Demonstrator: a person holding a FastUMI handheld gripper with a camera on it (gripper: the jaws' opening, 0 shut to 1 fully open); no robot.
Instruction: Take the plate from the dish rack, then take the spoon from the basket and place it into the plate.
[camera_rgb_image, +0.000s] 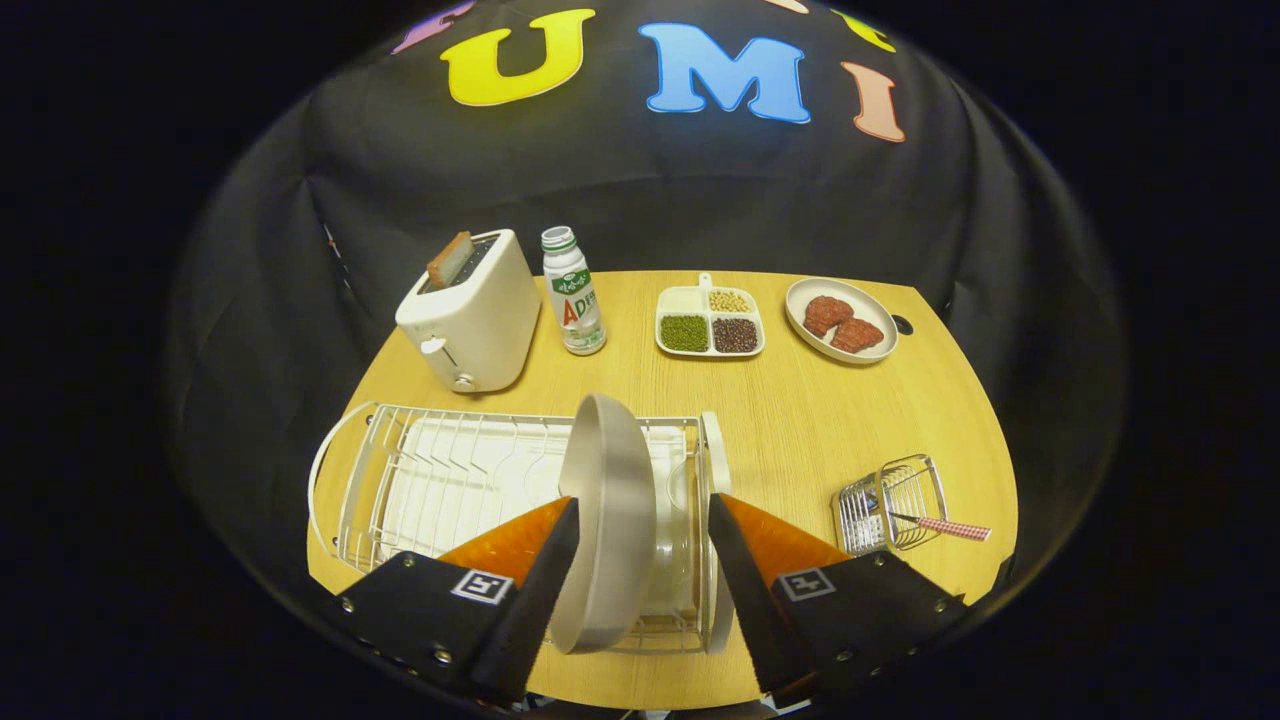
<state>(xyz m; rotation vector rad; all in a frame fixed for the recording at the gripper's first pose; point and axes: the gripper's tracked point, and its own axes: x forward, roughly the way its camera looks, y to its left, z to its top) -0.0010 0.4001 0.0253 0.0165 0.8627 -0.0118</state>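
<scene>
On the wooden table (800, 420), a grey plate (610, 520) stands on edge in the dish rack (440, 480). The gripper (640, 560) is open around its rim, left finger touching. It looks stiff, slick and breakable; take it by the rim.

Wall: black cloth (640, 190), creased, hung behind and around the table
Furniture: light wood-grain table (800, 420), rounded front edge
Light: even, from above

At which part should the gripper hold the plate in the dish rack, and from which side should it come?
Probably the near rim of the plate, approached from above. It stands on edge in the dish rack, so the thin rim fits between the open gripper fingers, one on each face.
</scene>
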